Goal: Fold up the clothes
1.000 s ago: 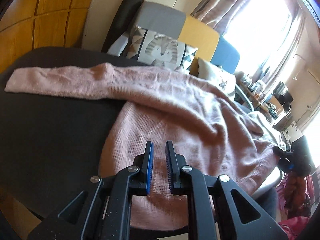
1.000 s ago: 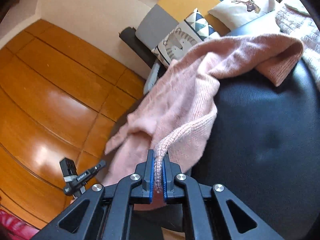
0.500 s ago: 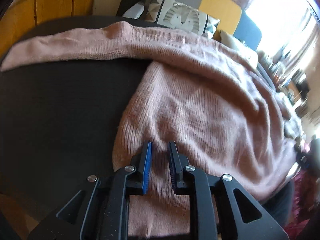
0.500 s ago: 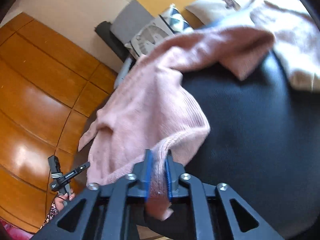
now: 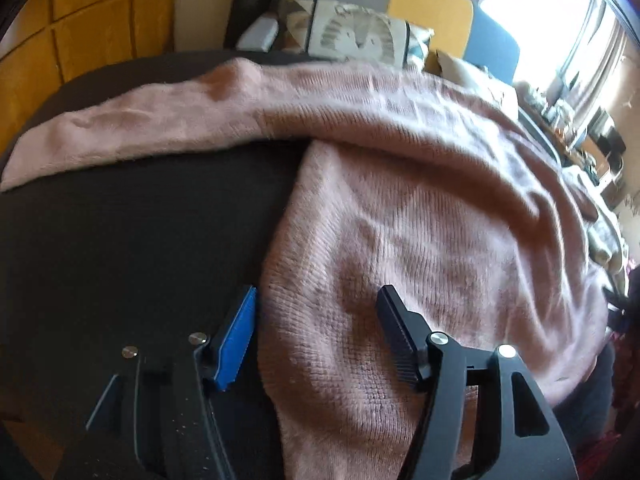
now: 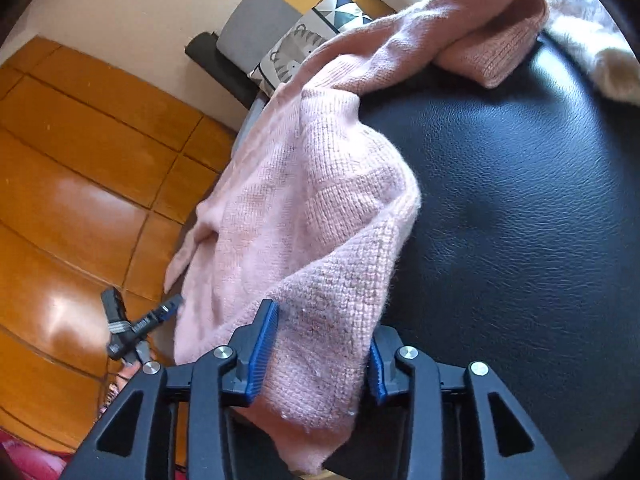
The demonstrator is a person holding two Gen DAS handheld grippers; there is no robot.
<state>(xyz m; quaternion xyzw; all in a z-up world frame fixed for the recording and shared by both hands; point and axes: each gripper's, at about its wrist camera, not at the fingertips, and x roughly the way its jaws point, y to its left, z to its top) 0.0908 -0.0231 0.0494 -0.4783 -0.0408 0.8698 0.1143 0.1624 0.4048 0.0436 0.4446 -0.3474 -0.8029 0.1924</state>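
Observation:
A pink knitted sweater (image 5: 420, 200) lies spread on a black leather surface (image 5: 140, 240), with one sleeve stretched out to the left. My left gripper (image 5: 316, 320) hangs low over the sweater's side edge. Its jaws are opening wide, the knit lies under and between them, and the pads are clear of it. In the right wrist view the sweater (image 6: 304, 200) runs away from me, its far sleeve folded over. My right gripper (image 6: 322, 336) is at the hem corner. Its jaws are opening and slack knit fills the gap.
Patterned cushions (image 6: 292, 56) and grey, yellow and blue seat backs (image 5: 428, 12) stand beyond the surface. A cream knit garment (image 6: 592, 40) lies at the far right. Orange wood floor (image 6: 80, 184) is on the left, below the surface's edge. A bright window (image 5: 560, 32) is at the upper right.
Both grippers have sunk toward the surface. The left jaws went from nearly shut to wide apart. The right jaws, which pinched the hem, have spread and the hem now lies slack between them.

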